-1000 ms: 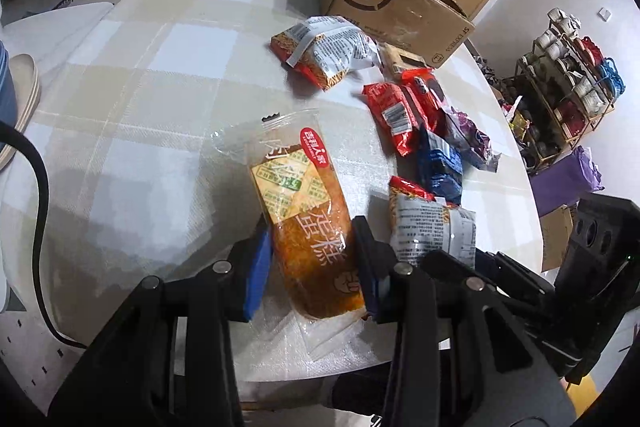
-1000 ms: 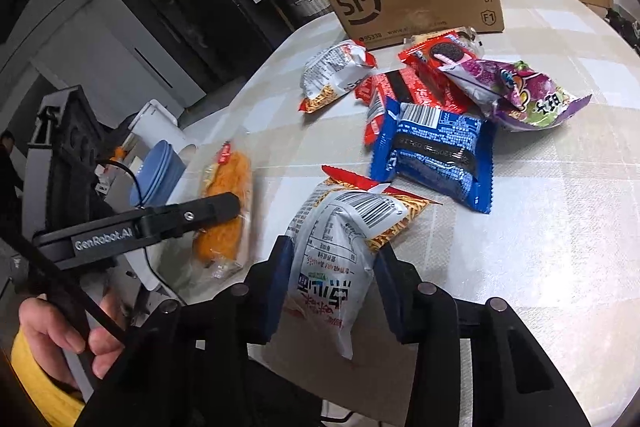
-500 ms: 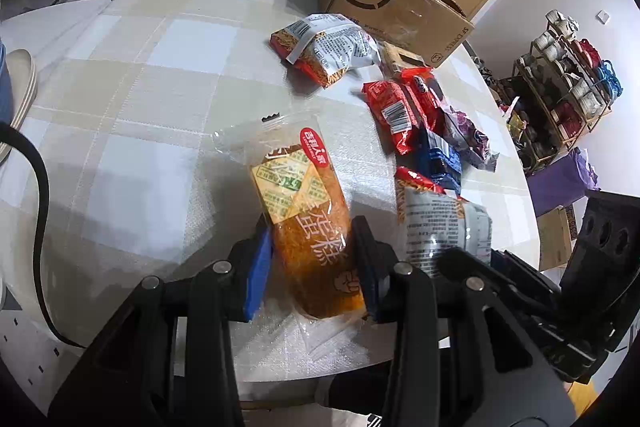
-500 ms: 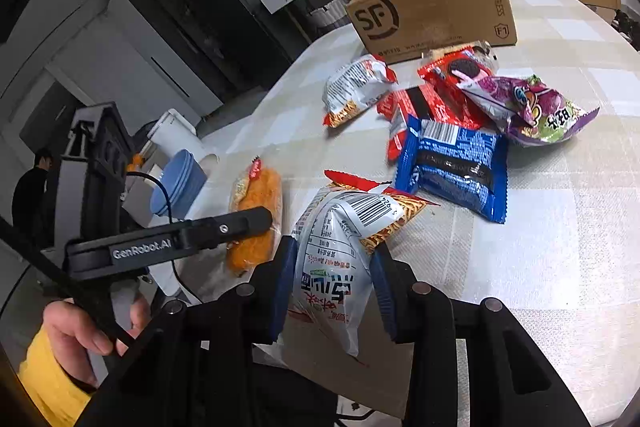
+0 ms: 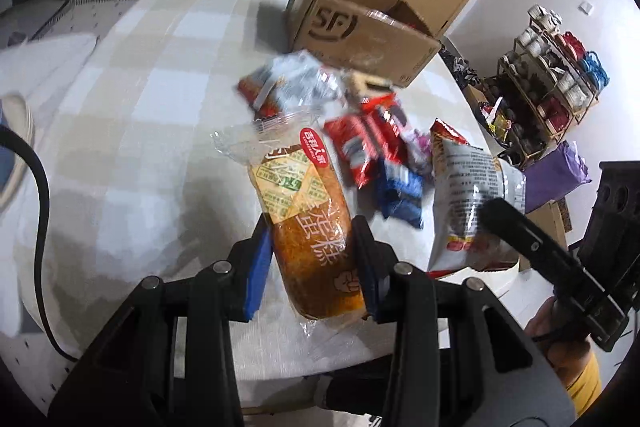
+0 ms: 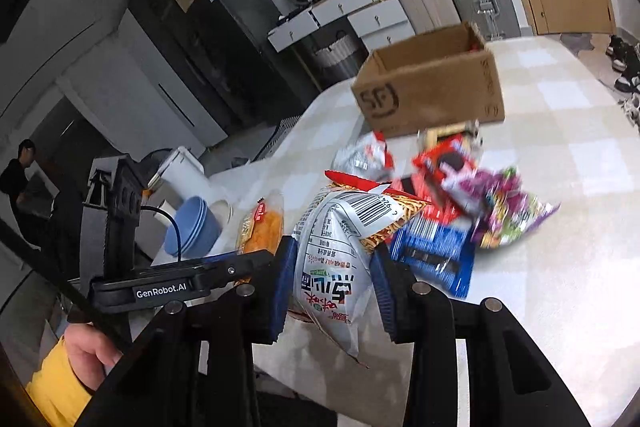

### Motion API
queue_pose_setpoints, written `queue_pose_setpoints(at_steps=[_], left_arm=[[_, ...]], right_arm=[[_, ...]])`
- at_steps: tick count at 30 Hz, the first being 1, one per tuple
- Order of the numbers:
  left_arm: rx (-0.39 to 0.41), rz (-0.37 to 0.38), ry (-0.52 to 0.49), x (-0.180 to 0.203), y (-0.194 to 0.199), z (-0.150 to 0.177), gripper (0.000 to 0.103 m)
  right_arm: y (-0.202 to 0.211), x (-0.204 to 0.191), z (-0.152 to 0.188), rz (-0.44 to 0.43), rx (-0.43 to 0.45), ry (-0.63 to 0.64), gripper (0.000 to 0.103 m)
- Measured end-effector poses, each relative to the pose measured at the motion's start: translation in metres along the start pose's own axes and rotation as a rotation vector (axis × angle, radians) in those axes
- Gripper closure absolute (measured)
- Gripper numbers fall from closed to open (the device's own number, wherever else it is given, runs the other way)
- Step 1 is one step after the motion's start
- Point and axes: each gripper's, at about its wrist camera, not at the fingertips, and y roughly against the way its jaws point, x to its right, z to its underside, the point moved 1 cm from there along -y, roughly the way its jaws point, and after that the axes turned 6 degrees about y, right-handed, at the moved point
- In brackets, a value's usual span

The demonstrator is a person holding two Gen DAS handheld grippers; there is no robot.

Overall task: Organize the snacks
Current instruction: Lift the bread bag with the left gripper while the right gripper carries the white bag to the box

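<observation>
Two snack packs hang over the near edge of a checked table (image 5: 132,115), each clamped in a hand-held gripper. At the bottom centre of the left wrist view, the left gripper (image 5: 312,259) is clenched on the lower half of a cake pack (image 5: 304,223), a soft orange loaf in clear, crinkly film whose long axis runs up the frame, away from the jaws. At lower right in that view, the right gripper (image 6: 332,287) grips a puffed, silvery chip bag (image 6: 336,251) printed with a barcode, its long axis also pointing up and away.

Beyond them, mid-frame, lies a loose heap: a blue biscuit pack (image 6: 436,255), red wrappers (image 6: 440,163) and a glossy purple bag (image 6: 508,211).

Farthest, in the upper centre, stands the open cardboard box (image 6: 432,91), stiff and matte, the likely destination, straight ahead of both packs; neither gripper looks clearly nearer to it.
</observation>
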Motion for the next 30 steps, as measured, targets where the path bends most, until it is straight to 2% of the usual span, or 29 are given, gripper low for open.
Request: queue_pose_setpoints(at_steps=[9, 16, 21, 30], left_arm=[[0.051, 0.034, -0.056, 0.042, 0.023, -0.067, 0.067], [0.076, 0.059, -0.065, 0.069, 0.02, -0.133, 0.067], [0.064, 0.052, -0.06, 0.078, -0.003, -0.177, 0.067], [0.037, 0.064, -0.029, 0.082, -0.068, -0.25, 0.067]], right_arm=[[0.022, 0.001, -0.074, 0.043, 0.065, 0.094, 0.067], [0.02, 0.014, -0.13, 0.065, 0.106, 0.092, 0.067], [-0.002, 0.03, -0.167, 0.092, 0.099, 0.106, 0.067], [-0.057, 0.07, -0.209, 0.1, 0.075, 0.102, 0.067]])
